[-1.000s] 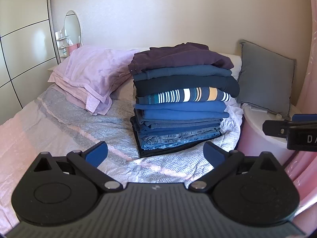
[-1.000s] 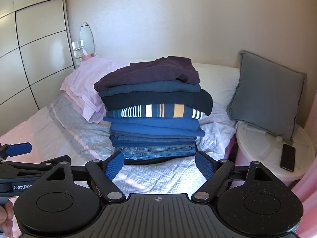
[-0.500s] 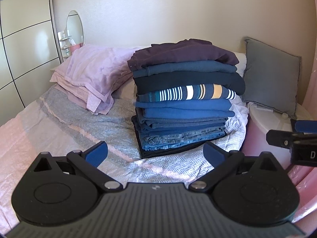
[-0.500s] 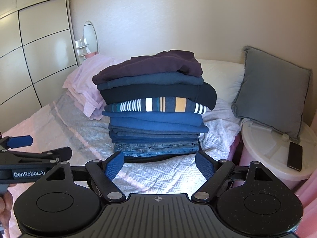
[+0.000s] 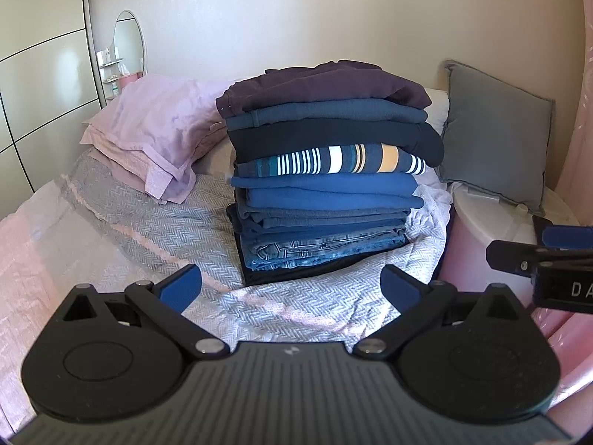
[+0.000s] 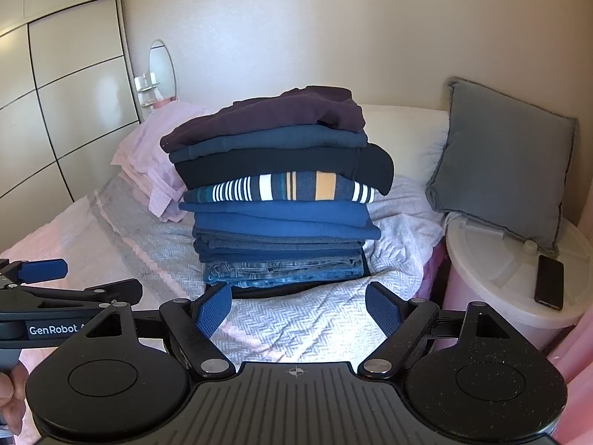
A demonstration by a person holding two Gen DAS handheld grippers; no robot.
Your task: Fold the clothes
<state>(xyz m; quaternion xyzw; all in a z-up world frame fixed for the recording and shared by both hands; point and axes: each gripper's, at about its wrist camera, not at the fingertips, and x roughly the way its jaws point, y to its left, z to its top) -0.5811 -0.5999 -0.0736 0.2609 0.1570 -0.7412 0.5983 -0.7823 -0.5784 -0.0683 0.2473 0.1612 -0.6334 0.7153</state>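
Observation:
A tall stack of folded clothes [image 5: 326, 170] [image 6: 278, 200] stands on the bed: a dark purple top on top, dark and blue garments, a striped one, jeans at the bottom. My left gripper [image 5: 292, 285] hovers open just in front of the stack, nothing between its blue pads. My right gripper [image 6: 298, 306] is also open and empty, low before the stack's base. The right gripper's side shows at the right edge of the left wrist view; the left gripper's side [image 6: 63, 296] shows at the left of the right wrist view.
A grey herringbone blanket [image 5: 155, 230] covers the bed. Lilac pillows [image 5: 155, 126] lie left of the stack, a grey cushion [image 6: 500, 163] right of it. A white round lid [image 6: 511, 278] beside the bed carries a phone [image 6: 549, 281]. Wardrobe doors [image 6: 66, 100] line the left wall.
Both grippers have come a little closer to the stack, which looms larger in both views. Both stay open and empty; the clothes have not moved.

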